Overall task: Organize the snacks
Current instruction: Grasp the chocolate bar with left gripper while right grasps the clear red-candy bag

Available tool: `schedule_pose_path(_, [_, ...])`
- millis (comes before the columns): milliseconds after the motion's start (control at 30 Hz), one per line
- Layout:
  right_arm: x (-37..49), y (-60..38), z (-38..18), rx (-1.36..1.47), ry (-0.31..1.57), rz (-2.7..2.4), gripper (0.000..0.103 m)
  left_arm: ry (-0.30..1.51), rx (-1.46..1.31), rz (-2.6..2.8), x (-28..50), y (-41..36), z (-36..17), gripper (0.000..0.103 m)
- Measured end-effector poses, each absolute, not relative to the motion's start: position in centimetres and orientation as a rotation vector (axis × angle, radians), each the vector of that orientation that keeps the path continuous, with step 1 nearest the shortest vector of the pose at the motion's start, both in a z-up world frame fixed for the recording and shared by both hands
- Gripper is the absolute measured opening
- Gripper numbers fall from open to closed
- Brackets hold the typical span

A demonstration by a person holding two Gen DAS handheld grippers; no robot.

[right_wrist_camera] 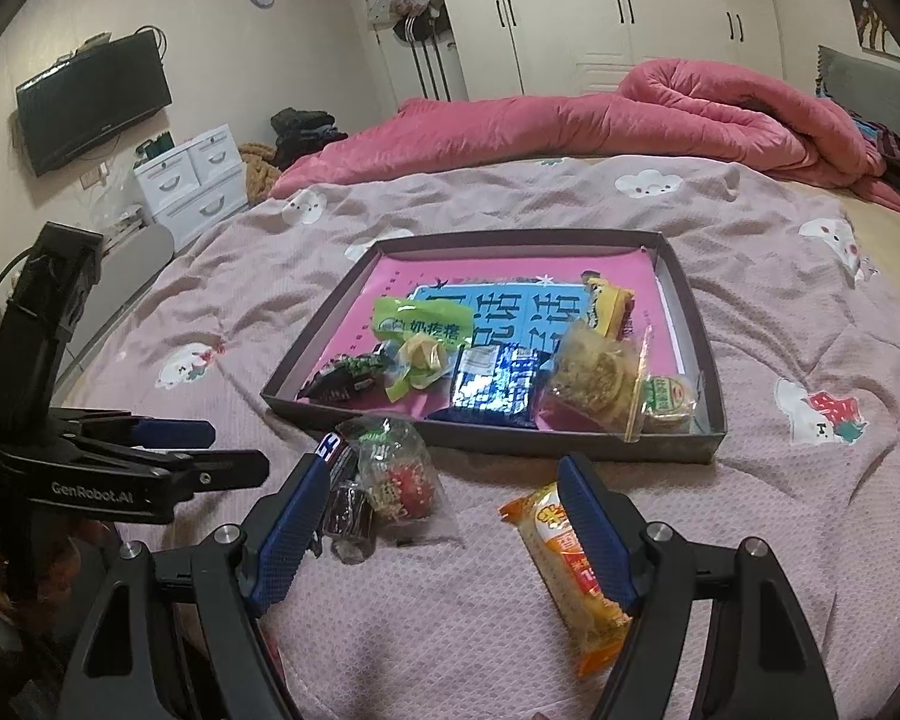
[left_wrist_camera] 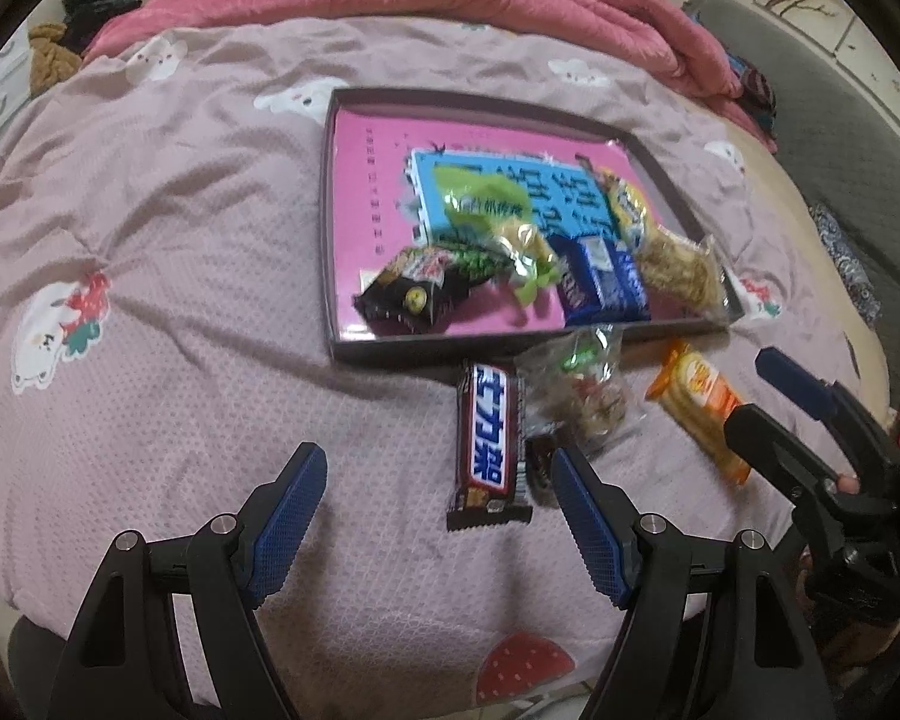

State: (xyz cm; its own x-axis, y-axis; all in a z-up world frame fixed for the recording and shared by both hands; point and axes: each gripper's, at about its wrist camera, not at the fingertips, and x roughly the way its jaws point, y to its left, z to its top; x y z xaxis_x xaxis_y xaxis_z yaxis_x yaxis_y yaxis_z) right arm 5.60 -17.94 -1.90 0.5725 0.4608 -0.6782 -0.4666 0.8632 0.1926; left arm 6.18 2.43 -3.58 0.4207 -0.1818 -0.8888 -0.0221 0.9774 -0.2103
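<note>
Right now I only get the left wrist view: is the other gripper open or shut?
Observer: Open; the right gripper's fingers spread wide, the orange packet partly behind one.
Operator: Anything in the tray I can't see?
Observer: A small round green-labelled snack in its near right corner, beside the clear bag.
Operator: And the room?
Observer: A TV hangs on the wall, far left.
</note>
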Motion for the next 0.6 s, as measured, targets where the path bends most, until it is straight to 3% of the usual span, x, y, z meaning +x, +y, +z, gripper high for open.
schedule_pose_path(600, [6.3,-17.3,-3.8,-0.021,0.859,0.535,0.078,1.227,-0.182,-0.111,7.0,1.2,-7.6,0.078])
